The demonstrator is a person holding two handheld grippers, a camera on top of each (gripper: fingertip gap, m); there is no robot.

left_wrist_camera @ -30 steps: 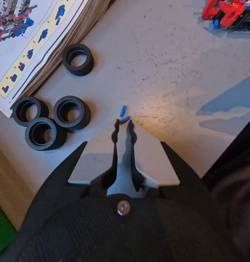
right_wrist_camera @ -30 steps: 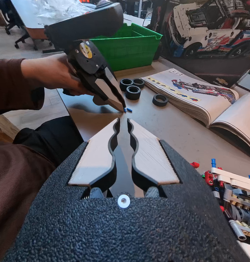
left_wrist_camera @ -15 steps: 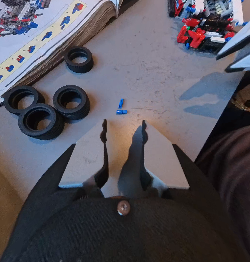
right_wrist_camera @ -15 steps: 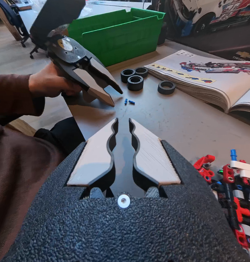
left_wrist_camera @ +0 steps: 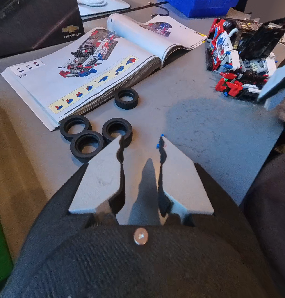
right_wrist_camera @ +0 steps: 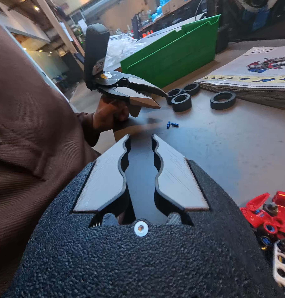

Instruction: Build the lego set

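Black ribbed tyres (left_wrist_camera: 126, 98) on a grey, scuffed counter (left_wrist_camera: 203, 129); tiny blue pins (right_wrist_camera: 172, 124) at twelve o'clock; red, white and blue model (left_wrist_camera: 232, 64) at two o'clock; green bin (right_wrist_camera: 170, 61); brown sleeve (right_wrist_camera: 33, 112).

Left gripper (left_wrist_camera: 141, 138) jaws spread wide, right gripper (right_wrist_camera: 141, 137) parted, both empty

— Can you see the blue pins (left_wrist_camera: 157, 146) from the left wrist?
— Barely; the right finger (left_wrist_camera: 178, 174) hides most of them.
— And the car model (right_wrist_camera: 267, 216)?
— Blurred, cut off at the edge (right wrist view).
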